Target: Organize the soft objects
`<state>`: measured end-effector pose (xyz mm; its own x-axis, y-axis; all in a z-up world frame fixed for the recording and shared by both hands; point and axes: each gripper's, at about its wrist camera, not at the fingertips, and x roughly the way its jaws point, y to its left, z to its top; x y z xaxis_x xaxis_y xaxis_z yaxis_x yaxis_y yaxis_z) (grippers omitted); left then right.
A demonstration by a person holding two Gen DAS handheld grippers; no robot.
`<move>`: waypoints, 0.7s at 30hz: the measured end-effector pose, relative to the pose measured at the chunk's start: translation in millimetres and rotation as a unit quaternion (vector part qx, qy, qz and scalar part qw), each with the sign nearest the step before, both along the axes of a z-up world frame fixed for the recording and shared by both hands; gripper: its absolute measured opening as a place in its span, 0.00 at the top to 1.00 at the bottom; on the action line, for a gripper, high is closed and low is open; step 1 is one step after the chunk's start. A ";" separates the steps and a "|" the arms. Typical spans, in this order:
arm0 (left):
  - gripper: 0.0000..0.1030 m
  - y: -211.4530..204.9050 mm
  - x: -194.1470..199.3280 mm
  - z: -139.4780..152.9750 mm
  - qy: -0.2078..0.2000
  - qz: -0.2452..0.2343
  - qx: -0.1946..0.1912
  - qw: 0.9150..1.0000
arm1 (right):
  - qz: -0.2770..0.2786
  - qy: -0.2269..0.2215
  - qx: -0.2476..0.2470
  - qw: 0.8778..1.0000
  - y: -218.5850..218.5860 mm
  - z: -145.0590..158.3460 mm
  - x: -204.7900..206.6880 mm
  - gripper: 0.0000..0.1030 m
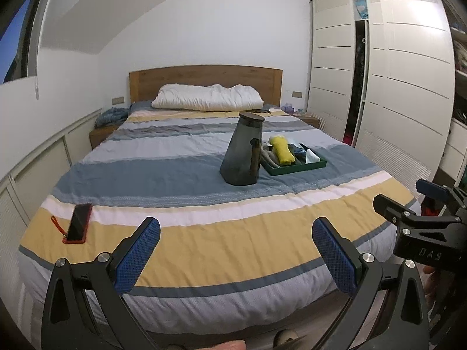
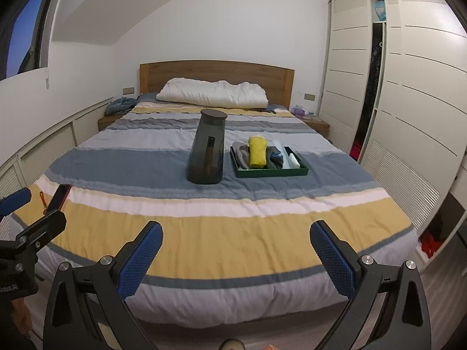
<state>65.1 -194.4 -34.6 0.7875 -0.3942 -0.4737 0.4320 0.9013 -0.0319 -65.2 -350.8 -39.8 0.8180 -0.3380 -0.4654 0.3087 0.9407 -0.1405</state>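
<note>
A dark green tray (image 1: 294, 170) (image 2: 271, 172) sits on the striped bed, right of centre. It holds several rolled soft cloths: a yellow one (image 1: 282, 150) (image 2: 257, 152), grey ones (image 1: 268, 155) (image 2: 241, 153), dark blue ones and a white one (image 1: 313, 155) (image 2: 293, 161). My left gripper (image 1: 235, 250) is open and empty, over the foot of the bed. My right gripper (image 2: 235, 252) is open and empty too, beside it; it also shows at the right edge of the left wrist view (image 1: 408, 204). Both are far from the tray.
A tall dark grey jug with a lid (image 1: 243, 148) (image 2: 207, 147) stands just left of the tray. A red-cased phone (image 1: 78, 223) (image 2: 58, 198) lies at the bed's near left. A white pillow (image 1: 207, 96) lies at the headboard. Wardrobe doors (image 1: 402, 81) line the right.
</note>
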 end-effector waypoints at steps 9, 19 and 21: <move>0.01 1.0 -21.2 11.0 -0.034 -0.004 0.003 0.999 | -0.009 0.001 -0.003 1.000 8.9 9.8 -11.5 0.00; 0.01 9.1 -20.1 11.2 -0.019 0.031 0.001 0.999 | -0.006 0.007 -0.005 1.000 10.7 3.1 1.2 0.00; 0.01 10.8 -18.7 11.1 -0.015 0.026 -0.003 1.000 | -0.005 0.008 -0.003 1.000 9.8 1.6 2.5 0.00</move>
<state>46.4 -183.6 -23.5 0.8206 -0.3550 -0.4478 0.3856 0.9224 -0.0247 -62.8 -340.9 -38.2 0.8075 -0.3488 -0.4756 0.3156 0.9368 -0.1511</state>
